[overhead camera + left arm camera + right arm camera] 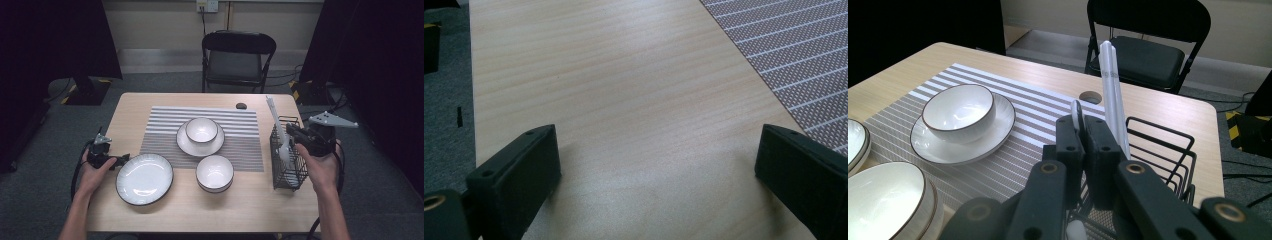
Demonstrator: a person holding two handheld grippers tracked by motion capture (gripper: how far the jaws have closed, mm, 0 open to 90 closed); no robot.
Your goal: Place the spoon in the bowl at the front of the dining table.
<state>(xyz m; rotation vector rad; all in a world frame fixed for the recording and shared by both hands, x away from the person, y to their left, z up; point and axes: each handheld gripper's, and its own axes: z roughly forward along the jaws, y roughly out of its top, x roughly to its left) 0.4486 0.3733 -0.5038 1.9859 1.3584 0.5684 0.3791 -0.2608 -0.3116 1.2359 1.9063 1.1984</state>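
My right gripper [1083, 126] is shut on a thin white utensil [1077, 111], seemingly a spoon, whose top edge pokes out between the jaws. It is held over the black wire basket [287, 172] at the table's right side, where my right gripper [294, 132] reaches in from the right. A pair of white chopsticks [1110, 80] stands upright in the basket just behind the jaws. My left gripper [656, 145] rests open on the bare wood with nothing between its jaws. In the high view the left gripper [119, 160] lies beside the left rim of a large white plate [144, 178].
A striped placemat [165, 135] covers the table's middle. On it a white bowl [201, 129] sits in a saucer [187, 145], and a second bowl [214, 172] stands nearer the front. A small dark hole [241, 105] marks the far edge. A black folding chair [236, 60] stands behind the table.
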